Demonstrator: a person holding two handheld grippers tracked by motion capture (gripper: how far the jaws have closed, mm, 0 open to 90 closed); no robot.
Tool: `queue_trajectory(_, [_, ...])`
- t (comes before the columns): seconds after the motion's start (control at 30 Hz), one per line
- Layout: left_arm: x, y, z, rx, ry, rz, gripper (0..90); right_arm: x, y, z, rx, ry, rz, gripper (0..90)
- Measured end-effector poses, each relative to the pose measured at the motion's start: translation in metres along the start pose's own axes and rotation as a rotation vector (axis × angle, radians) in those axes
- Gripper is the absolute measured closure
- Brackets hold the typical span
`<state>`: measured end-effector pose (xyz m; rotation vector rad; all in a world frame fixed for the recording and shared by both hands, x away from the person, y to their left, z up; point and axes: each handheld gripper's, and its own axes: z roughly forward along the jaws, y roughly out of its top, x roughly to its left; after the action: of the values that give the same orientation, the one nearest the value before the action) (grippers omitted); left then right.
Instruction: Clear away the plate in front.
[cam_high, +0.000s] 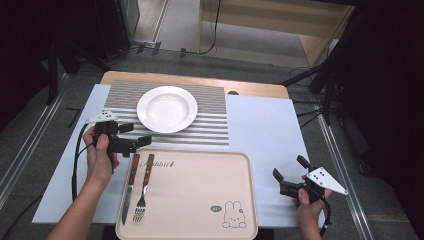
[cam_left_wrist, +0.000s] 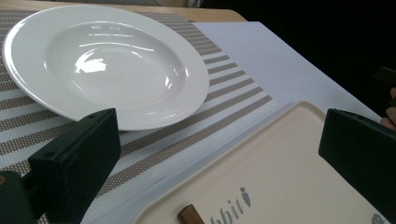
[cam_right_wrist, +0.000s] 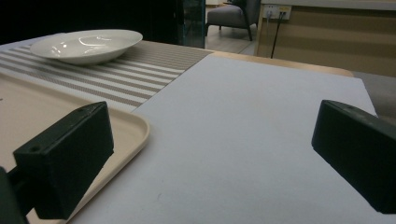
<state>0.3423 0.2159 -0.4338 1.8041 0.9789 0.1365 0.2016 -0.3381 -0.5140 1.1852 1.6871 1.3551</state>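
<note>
High view: a person's left hand holds the left gripper (cam_high: 134, 135) above the far-left corner of a cream tray (cam_high: 200, 200), just past the wooden handles of a knife (cam_high: 130, 185) and fork (cam_high: 143, 188). Both lie side by side along the tray's left edge, handles pointing away from the person. Jaws stand wide apart w/ nothing between them. Beyond it a white plate (cam_high: 167, 109) sits on a striped placemat (cam_high: 210, 125). The right gripper (cam_high: 289, 173) is held off the tray's right side, over the white table cover (cam_high: 265, 125), jaws spread, empty.

Left gripper view: the two black jaws rise at the lower corners, far apart, gripping nothing. Between them are the plate at upper left, the placemat stripes, and the tray's corner w/ one brown handle tip (cam_left_wrist: 190, 215) at the bottom edge; can't tell which utensil it belongs to.

Right gripper view: jaws wide open, empty, over bare table cover. Tray corner is at lower left; plate and placemat are far off at upper left.
</note>
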Motion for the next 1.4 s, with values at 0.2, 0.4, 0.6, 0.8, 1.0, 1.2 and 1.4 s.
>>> queue_trajectory(0.2, [0.008, 0.010, 0.004, 0.000, -0.010, -0.004, 0.0, 0.001, 0.000, 0.000, 0.002, 0.001, -0.003, 0.0])
queue_trajectory(0.4, [0.012, 0.017, 0.012, 0.016, -0.001, 0.005, 0.0, 0.001, 0.000, 0.000, 0.002, 0.004, -0.005, 0.0])
queue_trajectory(0.6, [0.019, 0.025, 0.017, 0.017, 0.013, -0.001, 0.0, 0.001, 0.000, 0.000, 0.003, 0.006, -0.004, 0.0])
queue_trajectory(0.8, [0.026, 0.033, 0.023, 0.021, 0.029, -0.002, 0.0, 0.001, 0.000, 0.000, 0.001, 0.006, -0.004, 0.0])
queue_trajectory(1.0, [0.035, 0.036, 0.032, 0.021, 0.044, -0.022, 0.0, 0.001, 0.000, 0.000, 0.002, 0.010, -0.004, 0.0])
queue_trajectory(1.2, [0.042, 0.041, 0.039, 0.026, 0.057, -0.027, 0.0, 0.001, 0.000, 0.000, 0.003, 0.012, -0.003, 0.0])
queue_trajectory(1.4, [0.051, 0.044, 0.043, 0.031, 0.070, -0.043, 0.0, 0.001, 0.000, 0.000, 0.003, 0.015, -0.003, 0.0])
